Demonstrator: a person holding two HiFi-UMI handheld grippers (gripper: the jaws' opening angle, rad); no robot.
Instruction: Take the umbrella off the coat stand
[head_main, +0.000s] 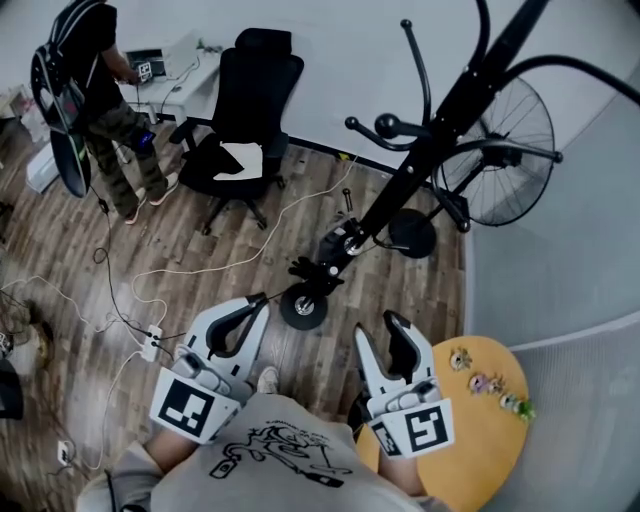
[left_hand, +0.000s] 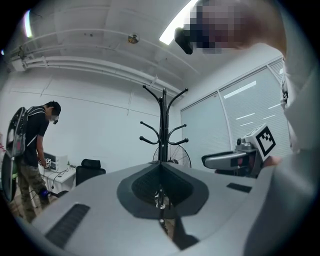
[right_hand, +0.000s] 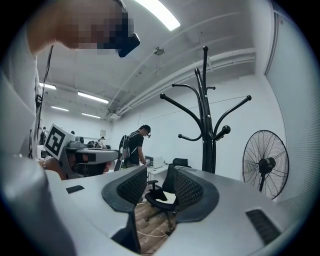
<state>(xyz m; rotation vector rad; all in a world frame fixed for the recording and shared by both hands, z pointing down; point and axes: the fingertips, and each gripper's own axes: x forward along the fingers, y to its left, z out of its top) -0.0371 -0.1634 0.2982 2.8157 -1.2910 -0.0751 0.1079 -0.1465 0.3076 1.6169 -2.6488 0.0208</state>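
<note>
left gripper (head_main: 260, 300): jaws together, the dark pads meeting along one seam; nothing held, nothing touched.
right gripper (head_main: 377, 322): jaws moderately apart and empty; through the gap its own view shows the office chair (right_hand: 162, 192) and bare floor.
gripper pose: both held level, side by side, near the wearer's body, pointing toward the far stand.
coat stand (head_main: 400, 180): black pole with curved hooks, beyond both grippers; dead ahead in the left gripper view, right of the gap in the right gripper view.
stand base (head_main: 303, 307): round black disk on the wood floor, just beyond the left gripper's tips in the head view.
umbrella: cannot be told apart from the stand's black pole and hooks in any view.
fan (head_main: 510, 150): pedestal fan to the right of the stand, near it, by the right wall.
round table (head_main: 480, 450): wooden, near right, beside the right gripper, with small figures (head_main: 490, 385) along its far edge.
cables (head_main: 200, 265): white leads across the floor, left of the stand base, running to a power strip (head_main: 150, 345).
person (head_main: 100, 110): standing at the far left, at a desk (head_main: 175, 75).
</note>
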